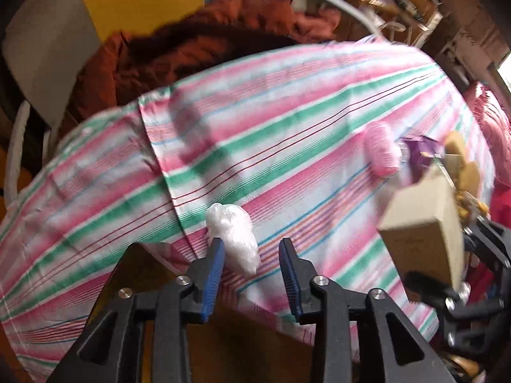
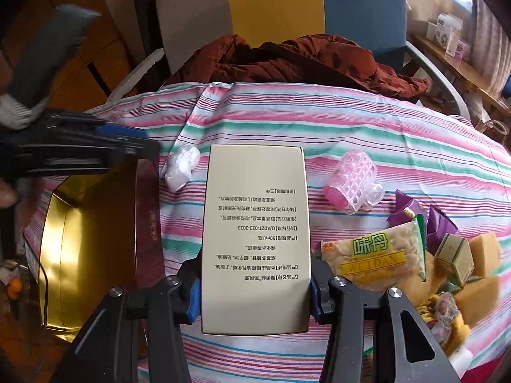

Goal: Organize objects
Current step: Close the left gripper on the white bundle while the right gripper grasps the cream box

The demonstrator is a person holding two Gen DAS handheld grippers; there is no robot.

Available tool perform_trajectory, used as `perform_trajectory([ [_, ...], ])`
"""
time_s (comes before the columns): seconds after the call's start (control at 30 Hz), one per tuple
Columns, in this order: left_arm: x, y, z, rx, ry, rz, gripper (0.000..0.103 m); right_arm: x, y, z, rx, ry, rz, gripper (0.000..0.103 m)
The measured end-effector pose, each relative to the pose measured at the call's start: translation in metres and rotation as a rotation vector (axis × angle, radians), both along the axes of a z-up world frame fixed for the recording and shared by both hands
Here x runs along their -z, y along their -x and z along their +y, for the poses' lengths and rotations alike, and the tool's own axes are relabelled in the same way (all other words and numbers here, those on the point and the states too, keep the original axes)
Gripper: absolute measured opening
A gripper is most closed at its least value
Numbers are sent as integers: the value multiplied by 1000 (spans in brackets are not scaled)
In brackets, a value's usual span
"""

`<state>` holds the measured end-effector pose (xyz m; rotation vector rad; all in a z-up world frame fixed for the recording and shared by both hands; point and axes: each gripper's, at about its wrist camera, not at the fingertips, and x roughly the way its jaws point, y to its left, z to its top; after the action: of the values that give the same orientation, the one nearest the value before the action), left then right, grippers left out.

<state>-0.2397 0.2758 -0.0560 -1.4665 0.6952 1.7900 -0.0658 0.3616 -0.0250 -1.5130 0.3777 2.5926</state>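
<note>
Your right tool clamps the box by its long sides, lifted off the striped worktop, likely bound for the open tin at left. Your left tool is open and empty above the plastic wad, so no grip there yet.

A cloth striped pink, green and white covers the surface. On it, the beige box carries black print; right of the box lie a pink roller and purple wrappers; left, a gold tin.
</note>
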Motion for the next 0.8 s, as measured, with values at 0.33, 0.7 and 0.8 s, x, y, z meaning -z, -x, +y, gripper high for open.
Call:
perform_trajectory([
  [0.33, 28, 2, 16, 19, 120, 60, 21, 12, 4, 16, 7, 39, -7, 50],
  [0.7, -26, -20, -16, 33, -34, 129, 4, -3, 1, 11, 23, 14, 31, 50],
  [0.8, -19, -20, -2, 83, 29, 114, 27, -6, -2, 6, 17, 12, 32, 50],
])
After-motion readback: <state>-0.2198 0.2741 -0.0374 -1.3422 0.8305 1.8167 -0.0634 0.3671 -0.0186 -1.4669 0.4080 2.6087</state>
